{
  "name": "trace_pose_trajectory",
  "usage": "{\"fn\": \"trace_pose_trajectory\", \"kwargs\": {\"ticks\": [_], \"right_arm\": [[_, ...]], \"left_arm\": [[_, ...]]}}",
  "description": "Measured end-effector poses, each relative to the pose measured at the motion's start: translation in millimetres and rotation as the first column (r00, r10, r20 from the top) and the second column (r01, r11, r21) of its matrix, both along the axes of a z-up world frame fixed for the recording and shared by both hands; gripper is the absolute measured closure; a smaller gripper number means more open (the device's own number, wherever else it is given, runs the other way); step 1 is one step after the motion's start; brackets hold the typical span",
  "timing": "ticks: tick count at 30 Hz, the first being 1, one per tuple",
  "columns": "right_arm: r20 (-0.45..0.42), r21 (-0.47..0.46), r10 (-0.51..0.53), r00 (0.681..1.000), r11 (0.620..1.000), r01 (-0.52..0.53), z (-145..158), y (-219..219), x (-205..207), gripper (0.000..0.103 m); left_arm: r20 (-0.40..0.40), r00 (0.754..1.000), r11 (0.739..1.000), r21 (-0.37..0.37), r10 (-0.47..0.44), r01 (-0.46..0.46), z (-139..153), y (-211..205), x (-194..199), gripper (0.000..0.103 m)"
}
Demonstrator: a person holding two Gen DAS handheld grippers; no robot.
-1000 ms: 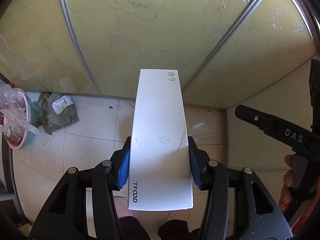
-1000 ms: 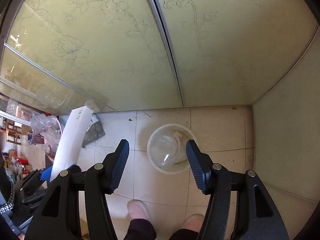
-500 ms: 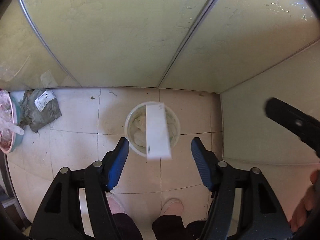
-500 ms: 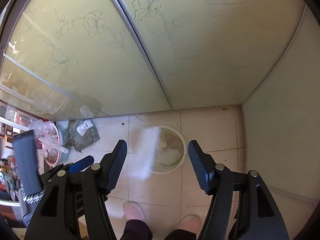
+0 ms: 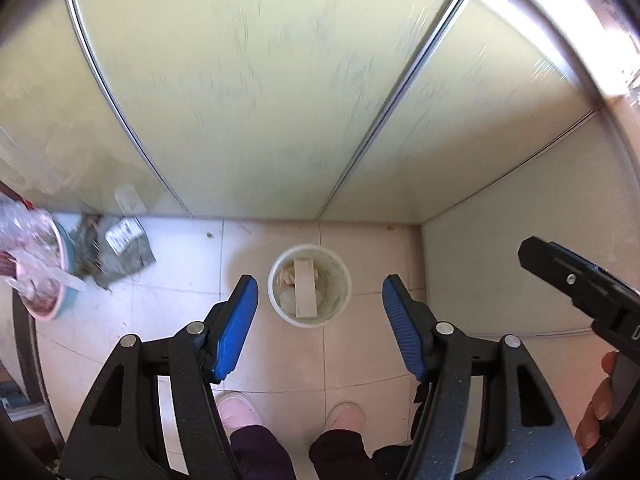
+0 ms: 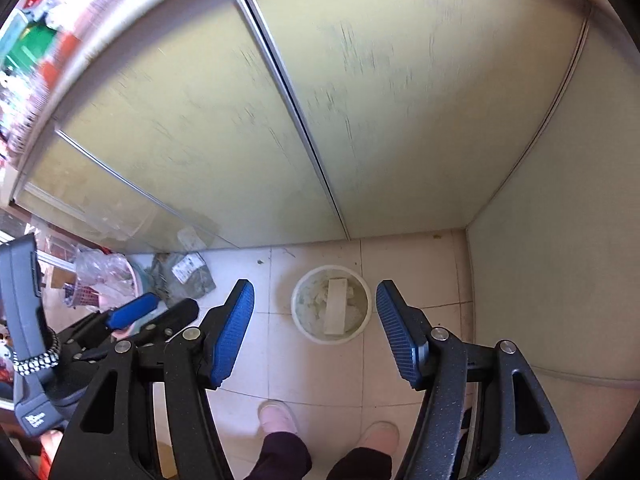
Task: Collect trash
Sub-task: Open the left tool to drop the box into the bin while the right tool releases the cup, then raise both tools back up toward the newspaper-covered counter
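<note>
A round white trash bin (image 5: 344,280) stands on the tiled floor in the corner; it also shows in the right wrist view (image 6: 308,324). A long white box (image 5: 306,288) lies inside it on crumpled paper, and it shows in the right wrist view too (image 6: 336,306). My left gripper (image 5: 318,326) is open and empty, high above the bin. My right gripper (image 6: 314,328) is open and empty, also high above the bin.
Pale green sliding doors (image 5: 260,100) and a side wall (image 5: 520,240) close the corner. A grey-green bag with a label (image 5: 120,248) and a pink basin with plastic (image 5: 40,280) lie at the left. The person's feet (image 5: 240,410) stand below.
My left gripper opened and let go of the white box. The box fell into the bin. Both grippers tilted and rose slightly.
</note>
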State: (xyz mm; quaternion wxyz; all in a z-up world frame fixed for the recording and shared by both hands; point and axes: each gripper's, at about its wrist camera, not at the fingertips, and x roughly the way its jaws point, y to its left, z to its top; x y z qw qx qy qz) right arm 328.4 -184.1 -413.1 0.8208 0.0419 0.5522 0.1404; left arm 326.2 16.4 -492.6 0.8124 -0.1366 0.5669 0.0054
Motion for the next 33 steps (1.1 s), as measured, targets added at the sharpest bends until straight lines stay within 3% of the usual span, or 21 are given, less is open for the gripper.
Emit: {"fn": "trace_pose_trajectory", "kwargs": {"ticks": [6,10,15,21,27,29,33], "right_arm": [[0.090,0.004,-0.023,0.996,1.000,0.023,92.8,0.6,-15.6,0.043],[0.171,0.012,-0.043,0.984,0.999,0.042,154.1,3.2,-28.4,0.043],[0.289,0.022,-0.068,0.955,0.998,0.065,227.5,16.1,-49.0,0.043],[0.426,0.039,-0.092,0.900,0.996,0.083,301.6,40.1,-75.5,0.042],[0.553,0.038,-0.118,0.825,0.992,0.116,353.0,61.5,-98.6,0.032],[0.574,0.052,-0.135,0.807,0.990,0.128,362.6,63.9,-99.6,0.021],[0.606,0.083,-0.160,0.779,0.987,0.138,375.9,66.9,-93.2,0.012]], "left_arm": [[0.111,0.994,1.000,0.014,-0.007,0.006,107.6,21.9,-5.9,0.039],[0.213,0.977,0.999,0.043,-0.024,0.015,189.5,35.1,-15.4,0.039],[0.345,0.937,0.997,0.069,-0.049,0.027,276.9,57.5,-30.2,0.037],[0.489,0.868,0.993,0.107,-0.089,0.042,368.8,76.2,-50.7,0.031],[0.586,0.802,0.990,0.133,-0.120,0.052,421.4,95.6,-64.0,0.015],[0.598,0.792,0.989,0.139,-0.119,0.044,431.1,98.1,-64.0,0.002],[0.615,0.781,0.990,0.142,-0.107,0.023,439.6,104.0,-57.8,0.001]]}}
